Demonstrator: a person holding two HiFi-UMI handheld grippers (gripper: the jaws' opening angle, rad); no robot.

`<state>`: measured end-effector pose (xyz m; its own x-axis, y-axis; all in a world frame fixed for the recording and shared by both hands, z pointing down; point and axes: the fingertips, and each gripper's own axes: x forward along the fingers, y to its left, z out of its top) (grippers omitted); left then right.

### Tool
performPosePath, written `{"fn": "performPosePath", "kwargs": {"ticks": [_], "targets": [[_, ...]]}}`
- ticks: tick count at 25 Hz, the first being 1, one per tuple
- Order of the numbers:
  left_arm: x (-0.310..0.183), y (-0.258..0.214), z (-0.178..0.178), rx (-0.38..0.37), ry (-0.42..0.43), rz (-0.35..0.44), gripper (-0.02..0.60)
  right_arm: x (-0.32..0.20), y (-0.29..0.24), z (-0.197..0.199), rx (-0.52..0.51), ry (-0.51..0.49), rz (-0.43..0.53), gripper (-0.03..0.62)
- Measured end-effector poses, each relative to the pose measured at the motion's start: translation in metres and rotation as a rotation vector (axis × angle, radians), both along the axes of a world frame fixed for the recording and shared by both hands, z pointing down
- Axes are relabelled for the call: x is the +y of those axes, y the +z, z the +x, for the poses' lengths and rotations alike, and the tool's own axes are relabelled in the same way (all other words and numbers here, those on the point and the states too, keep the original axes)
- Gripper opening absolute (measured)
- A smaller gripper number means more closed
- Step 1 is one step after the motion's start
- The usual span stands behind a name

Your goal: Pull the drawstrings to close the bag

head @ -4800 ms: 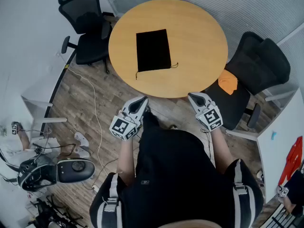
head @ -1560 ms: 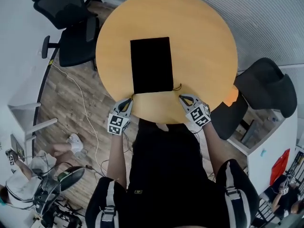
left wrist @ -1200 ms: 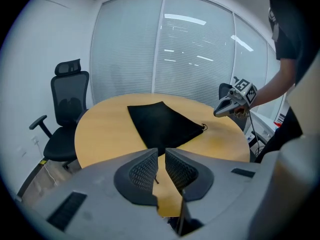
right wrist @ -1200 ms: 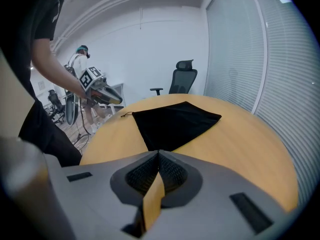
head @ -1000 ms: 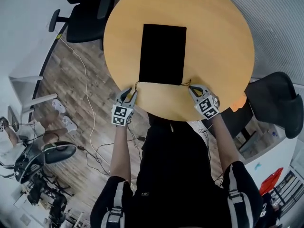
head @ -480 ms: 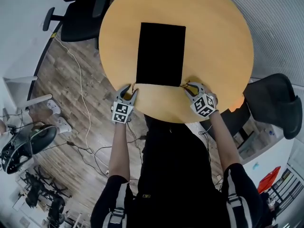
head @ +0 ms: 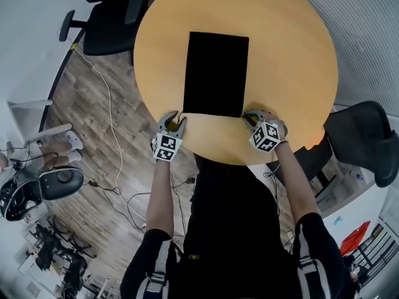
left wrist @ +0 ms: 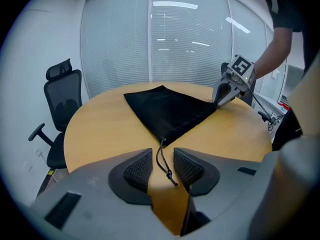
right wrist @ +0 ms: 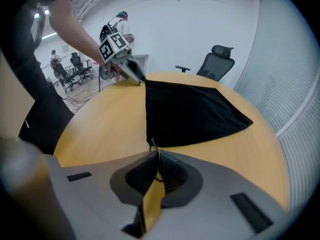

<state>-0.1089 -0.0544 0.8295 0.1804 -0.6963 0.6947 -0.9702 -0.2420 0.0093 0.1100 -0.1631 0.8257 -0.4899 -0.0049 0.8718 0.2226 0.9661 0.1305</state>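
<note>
A flat black drawstring bag (head: 216, 73) lies on the round wooden table (head: 287, 55), its near edge toward me. My left gripper (head: 176, 118) sits at the bag's near left corner. In the left gripper view its jaws (left wrist: 162, 160) are opening, and the left drawstring (left wrist: 164, 163) lies loose between the pads without being pressed. My right gripper (head: 251, 116) is at the near right corner. Its jaws (right wrist: 156, 160) are closing, and their tips pinch the right drawstring (right wrist: 153, 145) where it leaves the bag (right wrist: 192, 114).
A black office chair (head: 106, 23) stands past the table's left edge and another (head: 368, 142) to the right. Cables (head: 118, 167) trail over the wooden floor on the left. My body is against the table's near edge.
Both grippers have come up from beside the table to the bag's near corners. Over the last second the right gripper has edged left onto its cord; the left one has barely moved.
</note>
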Motion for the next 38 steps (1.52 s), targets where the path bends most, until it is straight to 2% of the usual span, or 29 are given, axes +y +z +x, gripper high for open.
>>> {"fn": "performPosePath", "kwargs": {"ticks": [1,4,5,7,14,19,27,32,38], "targets": [[0.001,0.001,-0.001,-0.004,0.003,0.000,0.135,0.002,0.001,0.000,0.008,-0.001,-0.009,0.057],[0.001,0.003,-0.002,0.003,0.023,-0.016,0.122,0.004,0.002,0.002,0.013,0.009,-0.031,0.057],[0.001,0.003,-0.001,0.005,0.034,-0.025,0.103,0.003,0.002,0.002,0.010,0.022,-0.037,0.057],[0.000,0.003,-0.003,0.004,0.047,-0.038,0.020,0.002,-0.001,0.000,0.002,0.057,-0.047,0.057],[-0.002,-0.011,-0.011,0.060,-0.006,-0.031,0.018,-0.005,-0.018,-0.007,-0.063,0.203,-0.059,0.055],[-0.008,-0.033,-0.016,0.061,0.014,0.000,0.017,-0.013,-0.041,-0.014,-0.109,0.287,-0.008,0.055],[-0.034,-0.102,-0.015,0.093,0.091,0.106,0.017,-0.028,-0.109,-0.018,-0.212,0.450,0.099,0.055],[-0.052,-0.159,-0.019,0.121,0.116,0.208,0.017,-0.036,-0.161,-0.020,-0.288,0.540,0.212,0.056],[-0.075,-0.227,-0.029,0.085,0.172,0.328,0.017,-0.044,-0.218,-0.020,-0.364,0.622,0.356,0.055]]}}
